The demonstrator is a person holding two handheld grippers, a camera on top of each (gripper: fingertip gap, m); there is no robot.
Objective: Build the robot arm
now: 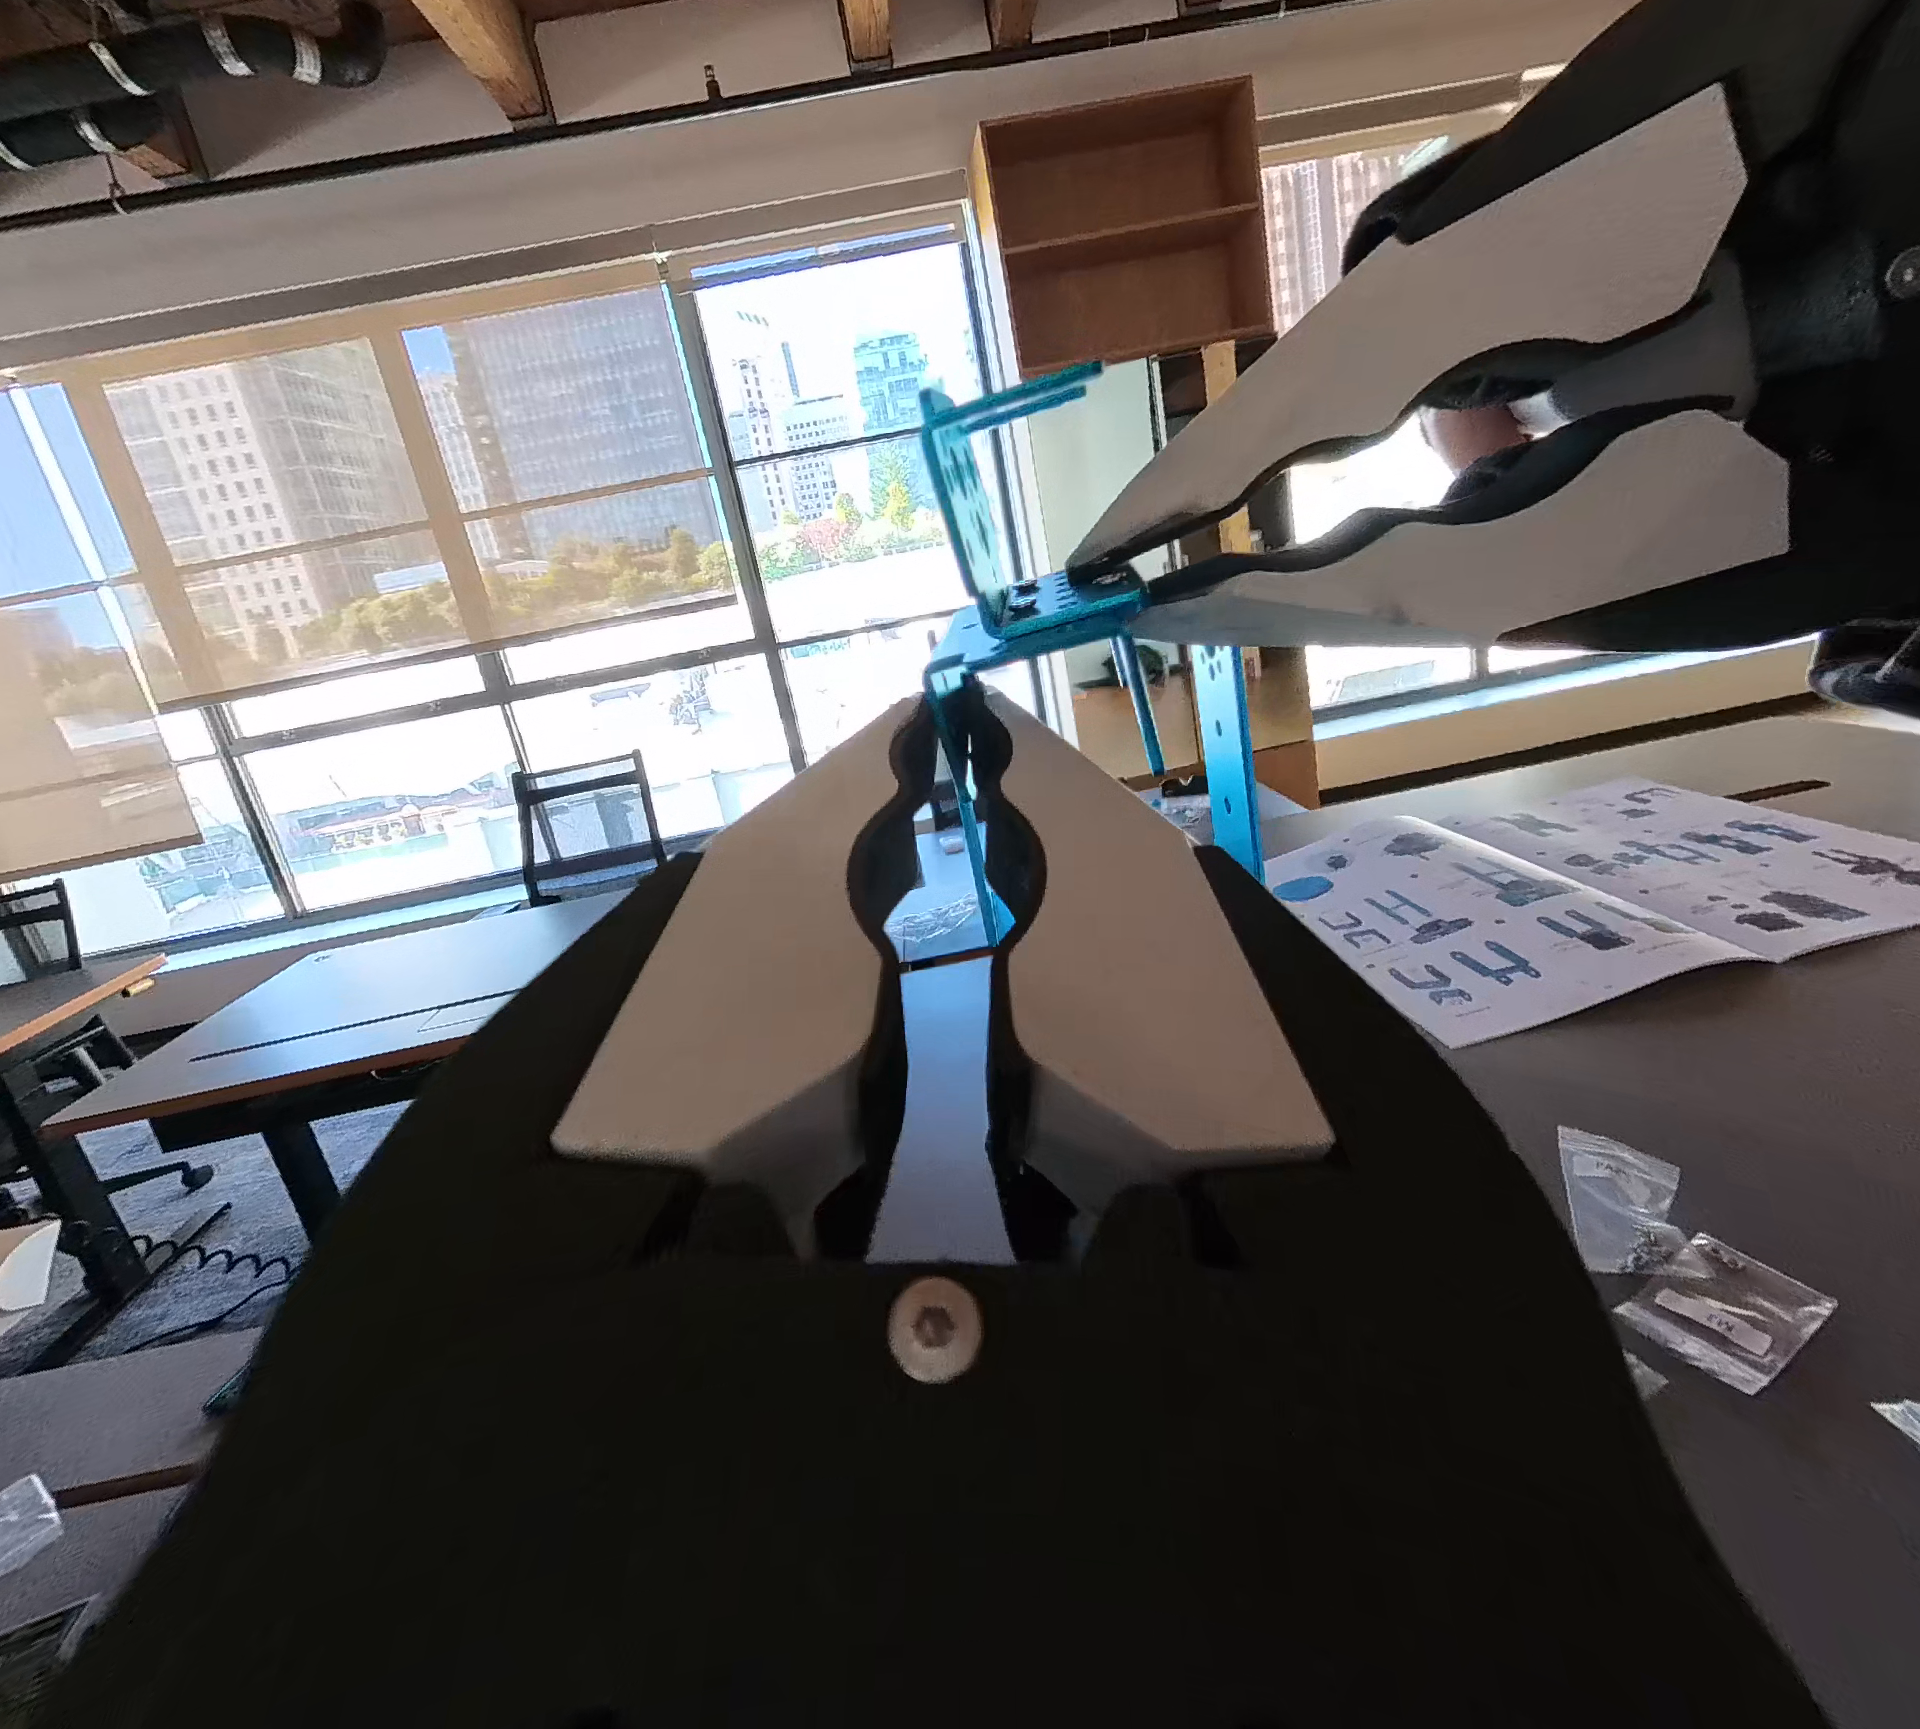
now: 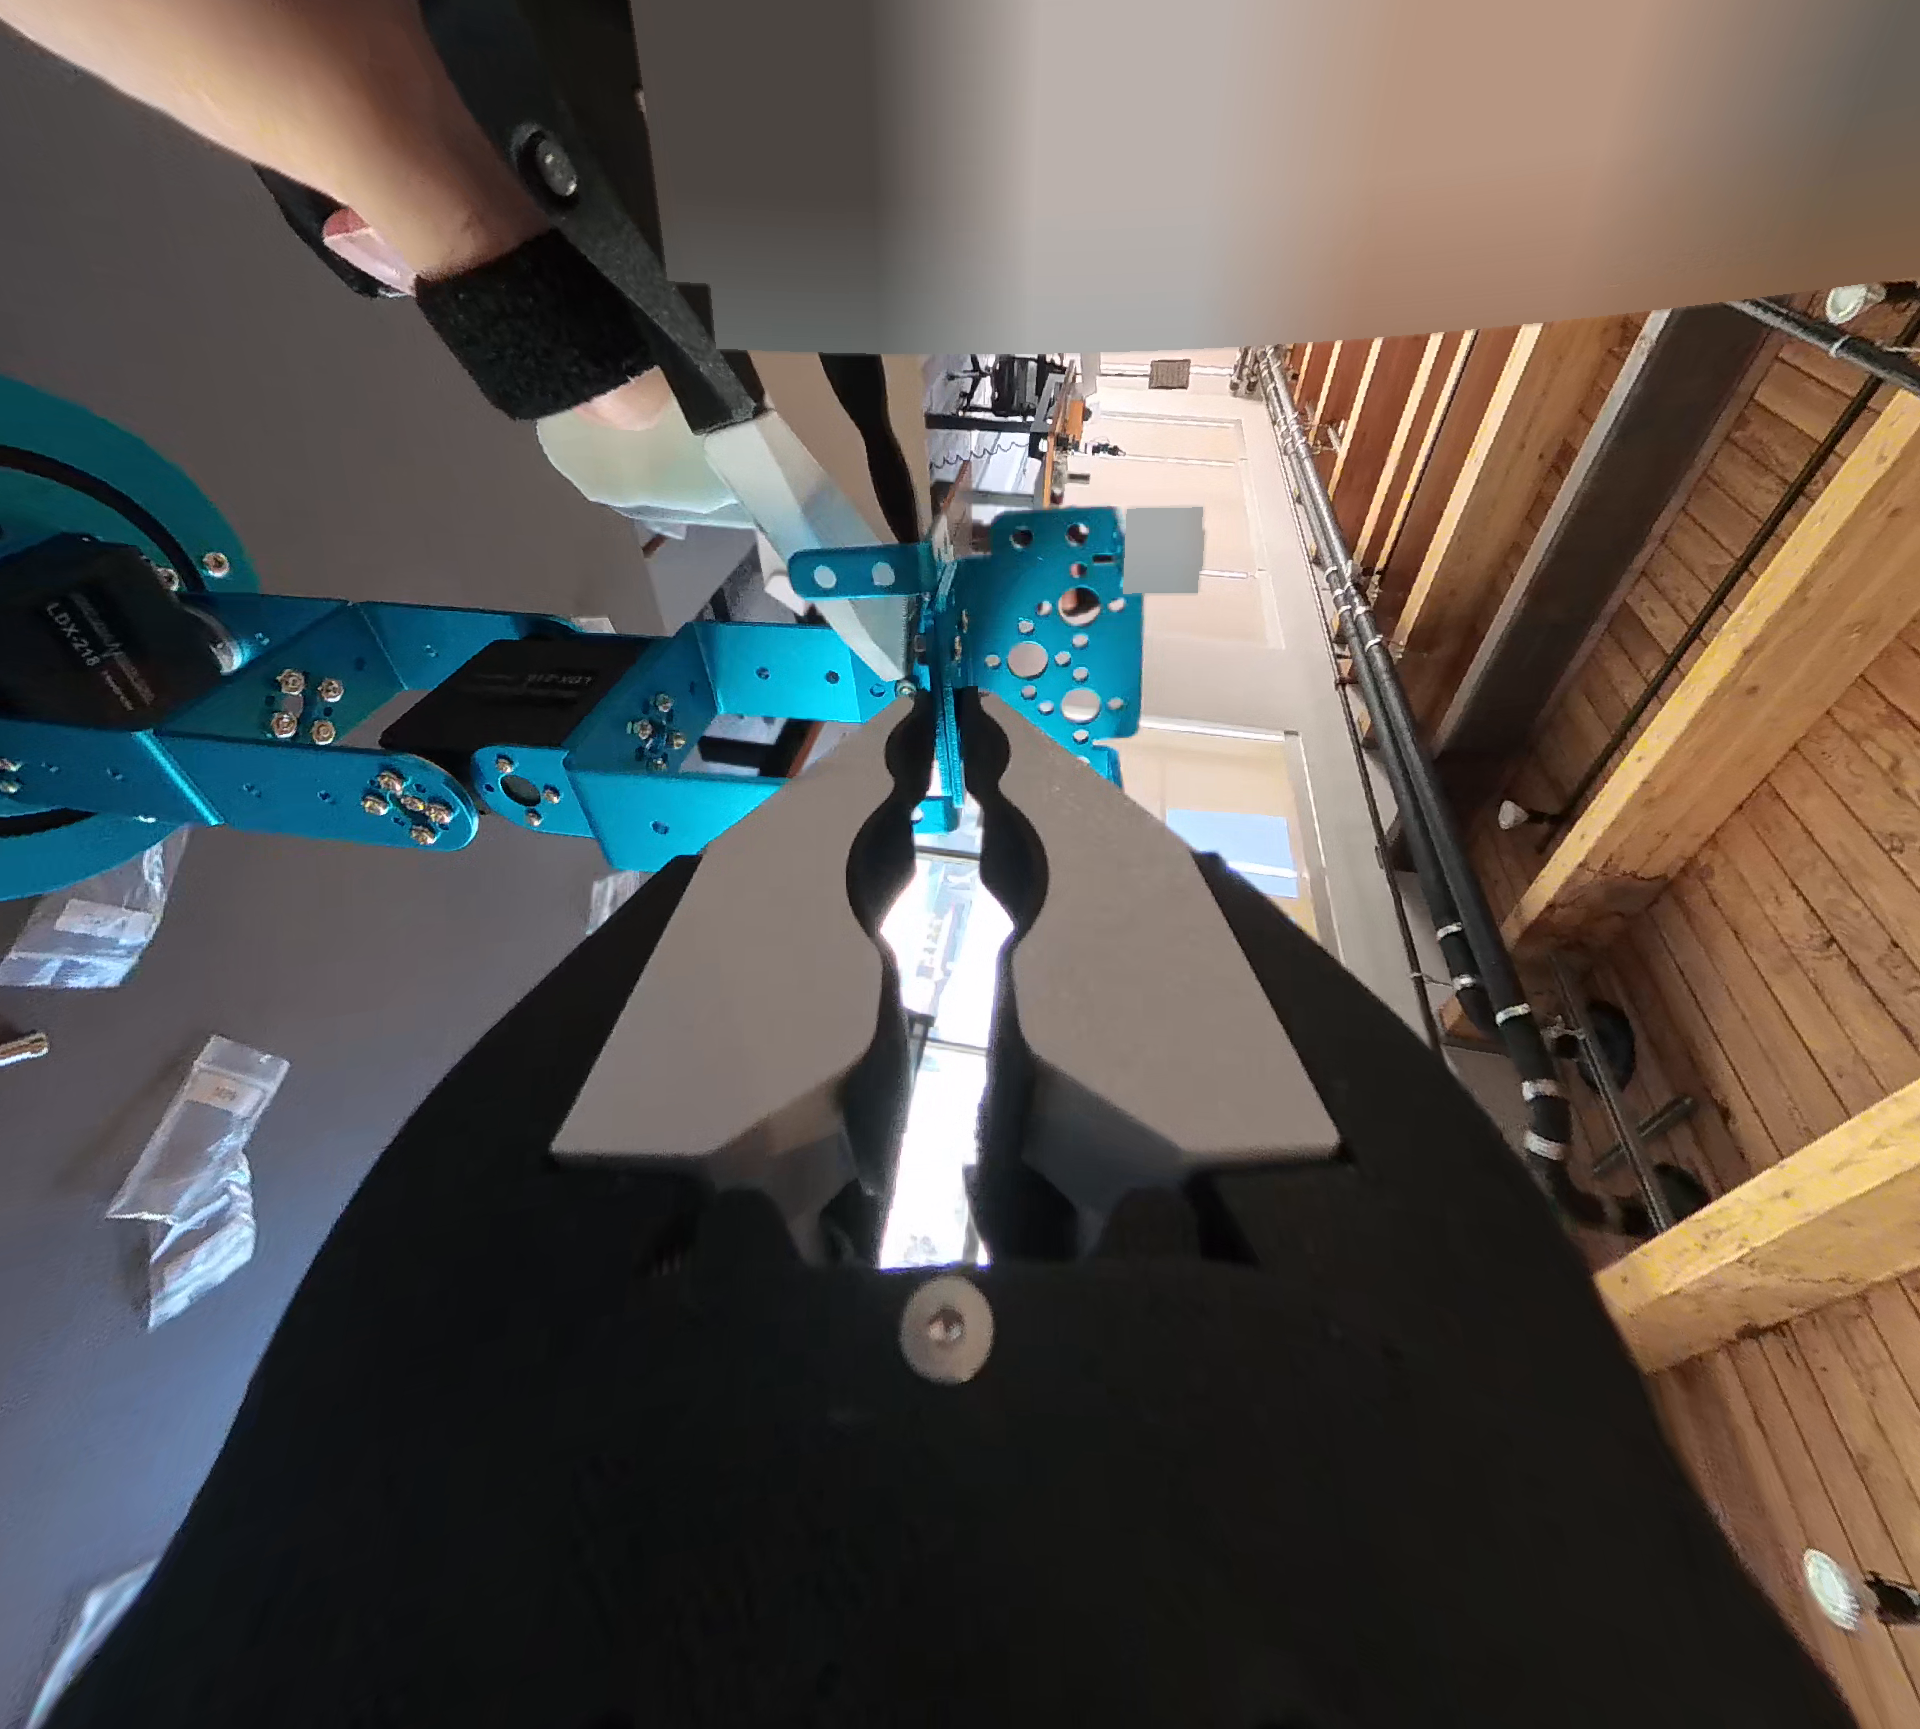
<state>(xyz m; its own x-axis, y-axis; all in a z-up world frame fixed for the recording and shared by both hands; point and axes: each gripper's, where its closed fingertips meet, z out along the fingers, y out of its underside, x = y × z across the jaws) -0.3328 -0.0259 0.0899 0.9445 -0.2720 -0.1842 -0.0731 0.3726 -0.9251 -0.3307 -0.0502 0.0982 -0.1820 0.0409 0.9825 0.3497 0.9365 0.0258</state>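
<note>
A blue metal robot arm with black servos rises from a teal ring base on a dark table. At its end is a perforated blue bracket, also in the left wrist view. My left gripper is shut on a thin blue bracket edge just below that joint. My right gripper is shut on a blue plate seen edge-on; in the left wrist view it comes in from the upper right and pinches the flat plate. The left gripper, held by a hand, shows in the right wrist view.
An open instruction booklet lies on the dark table to the right. Small plastic parts bags lie near it, others by the arm. A loose bolt lies nearby. Desks and chairs stand by the windows. My two grippers' fingertips are within a few centimetres of each other. It is some 30 cm from my left tips to the loose bolt.
</note>
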